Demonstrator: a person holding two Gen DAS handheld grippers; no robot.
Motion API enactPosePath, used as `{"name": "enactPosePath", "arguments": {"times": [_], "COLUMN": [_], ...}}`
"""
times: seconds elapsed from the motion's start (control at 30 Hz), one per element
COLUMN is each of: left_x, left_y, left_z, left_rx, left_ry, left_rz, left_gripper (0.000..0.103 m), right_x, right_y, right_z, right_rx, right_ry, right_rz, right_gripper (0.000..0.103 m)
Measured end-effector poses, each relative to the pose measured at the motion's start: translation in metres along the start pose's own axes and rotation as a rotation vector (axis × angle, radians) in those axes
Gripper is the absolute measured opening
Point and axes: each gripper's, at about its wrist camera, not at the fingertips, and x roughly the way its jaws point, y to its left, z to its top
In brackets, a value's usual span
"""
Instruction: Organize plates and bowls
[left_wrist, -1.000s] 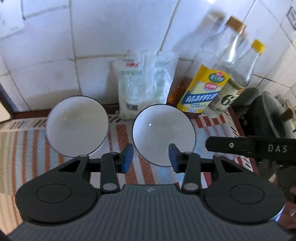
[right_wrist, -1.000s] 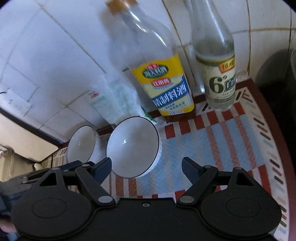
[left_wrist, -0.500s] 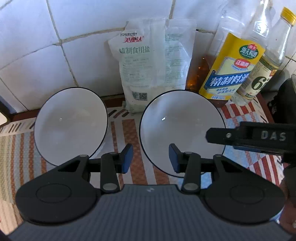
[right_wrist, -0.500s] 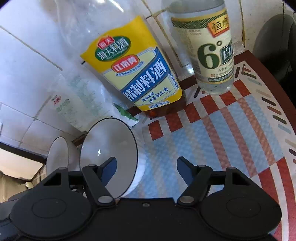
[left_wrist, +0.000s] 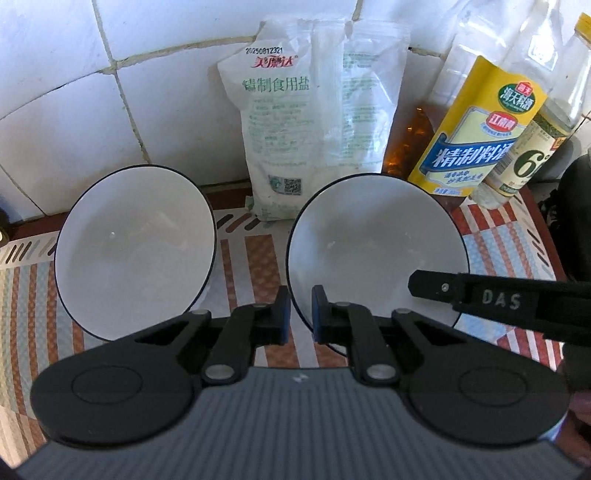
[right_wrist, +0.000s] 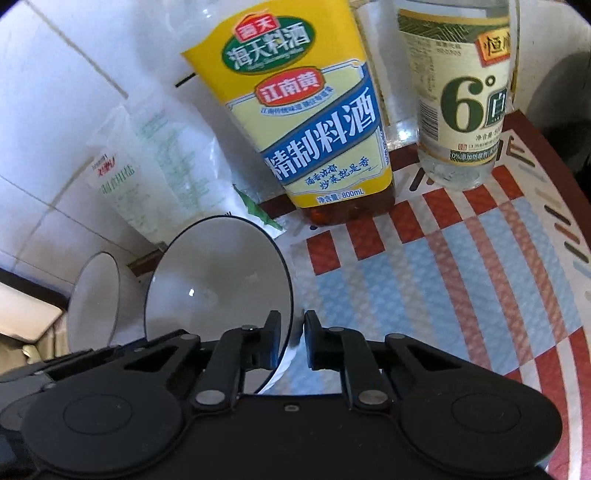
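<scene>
Two white bowls with thin dark rims stand side by side on the patterned mat. In the left wrist view the left bowl (left_wrist: 136, 247) is free and my left gripper (left_wrist: 297, 314) is shut on the near rim of the right bowl (left_wrist: 373, 243). In the right wrist view my right gripper (right_wrist: 291, 339) is shut on the other side of the same right bowl's (right_wrist: 218, 280) rim, with the left bowl (right_wrist: 94, 299) behind it. The right gripper's finger (left_wrist: 480, 295) crosses the right bowl's rim in the left wrist view.
A salt bag (left_wrist: 314, 125) leans on the tiled wall behind the bowls. A yellow-labelled cooking wine bottle (right_wrist: 314, 122) and a white vinegar bottle (right_wrist: 461, 92) stand at the back right. A dark pot (left_wrist: 576, 221) sits at the right edge.
Both grippers moved forward to the right bowl and closed from open onto its rim, the left on the near edge, the right on the right edge.
</scene>
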Motion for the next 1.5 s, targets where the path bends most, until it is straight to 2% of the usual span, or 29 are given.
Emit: {"name": "enactPosePath", "arguments": {"times": [0.33,0.63,0.8,1.13,1.5], "left_x": [-0.012,-0.057,-0.086,-0.134,-0.157], "left_y": [-0.004,-0.024,-0.036,-0.063,-0.089], "left_z": [-0.003,-0.022,-0.031,-0.059,-0.096], "left_rx": [0.014,0.053,0.055,0.064,0.074], "left_ry": [0.018,-0.007,-0.033,-0.085,-0.077], "left_rz": [-0.025,-0.027,-0.027,-0.039,-0.03], "left_gripper": [0.009,0.01,0.009,0.009,0.009], "right_x": [-0.014,-0.064,-0.093,-0.144,-0.18], "right_y": [0.011,0.002,-0.001,-0.017,-0.037], "right_z": [-0.014,-0.03,-0.043,-0.072,-0.108], "right_rx": [-0.015,0.014,-0.018,-0.038,-0.05], "right_ry": [-0.015,-0.054,-0.078,-0.076,-0.056], "right_rz": [-0.024,0.007,0.014,0.036,0.042], "right_gripper": [0.016,0.017,0.017,0.017,0.018]}}
